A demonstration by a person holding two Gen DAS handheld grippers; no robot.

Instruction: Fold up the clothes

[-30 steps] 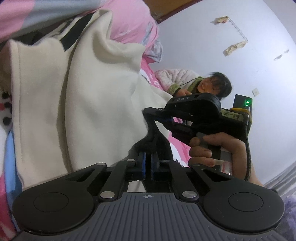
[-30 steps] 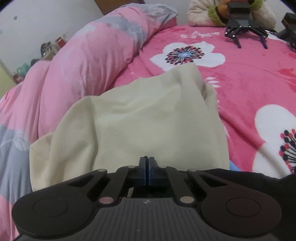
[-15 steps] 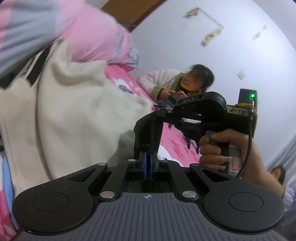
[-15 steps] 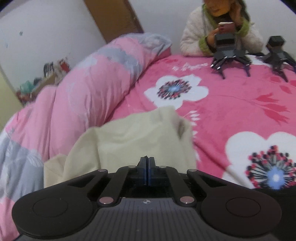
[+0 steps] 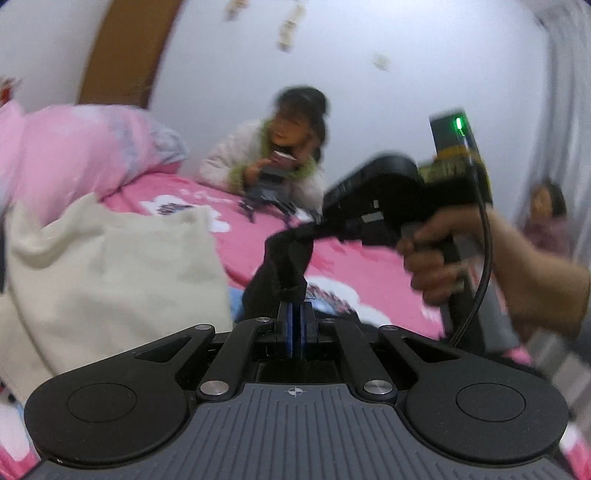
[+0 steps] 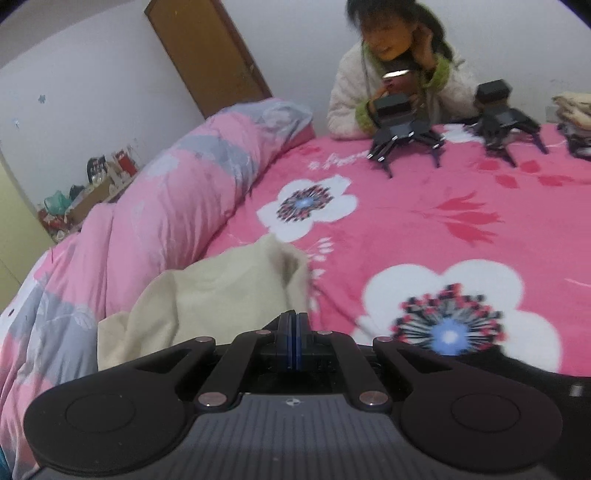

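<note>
surface: pink floral bedspread (image 6: 424, 225) | room: white walls, brown door (image 6: 207, 55) | cream garment (image 6: 221, 295) beside rolled quilt (image 6: 155, 206) | left gripper (image 5: 295, 306), right gripper (image 6: 293, 317) both clenched on its black trim (image 5: 284, 258)

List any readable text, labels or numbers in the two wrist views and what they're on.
None can be read.
Right gripper, seen in the left wrist view: whatever label its body carries is blurred, not legible.
Pink floral bedspread: a pale script-like mark near the far edge, too blurred to tell whether it is lettering.
Both gripper housings carry only a small crosshair symbol, no letters.
Scraps on the wall: blurred, no text visible.
</note>
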